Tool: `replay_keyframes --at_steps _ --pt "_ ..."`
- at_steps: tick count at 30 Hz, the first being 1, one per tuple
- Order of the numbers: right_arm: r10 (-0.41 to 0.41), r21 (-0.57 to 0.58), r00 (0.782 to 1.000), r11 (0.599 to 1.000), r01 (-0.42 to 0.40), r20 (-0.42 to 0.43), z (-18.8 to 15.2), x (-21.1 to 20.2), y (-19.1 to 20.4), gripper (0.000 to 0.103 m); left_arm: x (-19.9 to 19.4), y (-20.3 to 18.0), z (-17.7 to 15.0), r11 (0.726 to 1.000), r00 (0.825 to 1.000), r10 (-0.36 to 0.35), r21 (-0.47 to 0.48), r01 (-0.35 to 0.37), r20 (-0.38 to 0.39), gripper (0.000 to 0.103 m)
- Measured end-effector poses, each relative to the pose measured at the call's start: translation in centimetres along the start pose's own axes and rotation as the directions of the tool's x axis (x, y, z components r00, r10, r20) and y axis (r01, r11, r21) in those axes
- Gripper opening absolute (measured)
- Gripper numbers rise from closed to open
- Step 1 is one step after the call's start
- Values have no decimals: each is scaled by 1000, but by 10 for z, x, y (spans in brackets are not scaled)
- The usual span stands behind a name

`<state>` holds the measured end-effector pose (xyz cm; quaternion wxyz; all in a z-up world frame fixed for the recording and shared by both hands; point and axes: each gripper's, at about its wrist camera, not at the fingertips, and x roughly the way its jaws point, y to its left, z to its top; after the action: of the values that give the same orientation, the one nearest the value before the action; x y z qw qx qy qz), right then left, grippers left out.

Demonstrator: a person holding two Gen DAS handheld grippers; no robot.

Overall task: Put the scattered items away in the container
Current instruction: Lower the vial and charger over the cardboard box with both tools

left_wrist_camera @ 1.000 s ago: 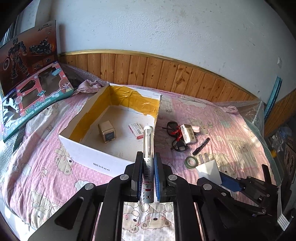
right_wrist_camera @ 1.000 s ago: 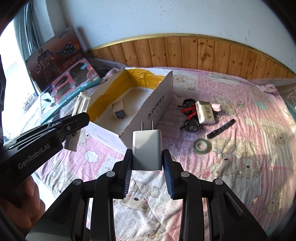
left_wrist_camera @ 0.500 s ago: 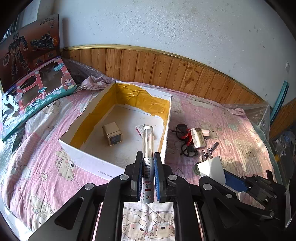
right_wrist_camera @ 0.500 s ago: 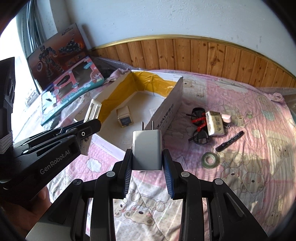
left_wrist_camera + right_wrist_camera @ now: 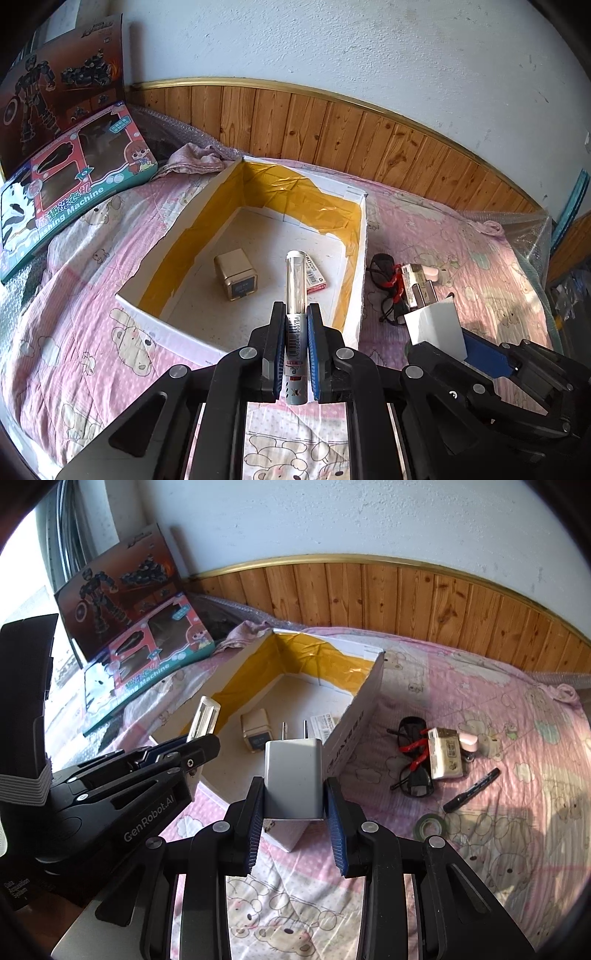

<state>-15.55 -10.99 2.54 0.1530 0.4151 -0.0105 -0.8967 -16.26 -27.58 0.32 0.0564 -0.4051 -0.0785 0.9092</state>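
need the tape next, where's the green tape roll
In the right wrist view, the green tape roll lies on the pink quilt at lower right, just below the black marker.

One cardboard box (image 5: 354,236) sits on the bedspread, with two things inside: one small cube (image 5: 236,275) and one small red-and-white packet (image 5: 316,275). Two grippers are in view, the left gripper (image 5: 295,332) with one pen (image 5: 295,291), the right gripper (image 5: 294,801) with one white charger (image 5: 293,775). Outside the box lie one pair of glasses (image 5: 413,768), one marker (image 5: 471,790), one roll of tape (image 5: 430,825) and one white pack (image 5: 445,751). Two toy boxes (image 5: 70,192) lean at the wall.
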Motion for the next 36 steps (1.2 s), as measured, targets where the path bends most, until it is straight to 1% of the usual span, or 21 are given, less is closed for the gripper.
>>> replay_keyframes --at_steps 10,15,23,26,31,36 --pt "12 -32 1000 999 -11 3 25 13 6 33 16 12 12 1000 1000 12 -18 -12 -17 12" --pt "20 -47 1000 999 -20 1 37 22 7 33 25 25 20 998 1000 5 -56 -7 -31 12" --pt "74 -16 996 997 -75 -41 57 47 -2 33 44 55 33 988 996 -32 -152 19 -81 12" --pt "86 -14 995 996 -87 -58 63 59 -5 33 50 63 38 984 995 -42 -174 25 -94 12" --pt "116 -34 990 992 -120 -85 73 79 -6 33 63 66 52 984 991 -64 -175 42 -119 11" --pt "150 -37 981 987 -155 -120 83 98 -9 33 82 62 75 985 988 -76 -166 53 -133 12"
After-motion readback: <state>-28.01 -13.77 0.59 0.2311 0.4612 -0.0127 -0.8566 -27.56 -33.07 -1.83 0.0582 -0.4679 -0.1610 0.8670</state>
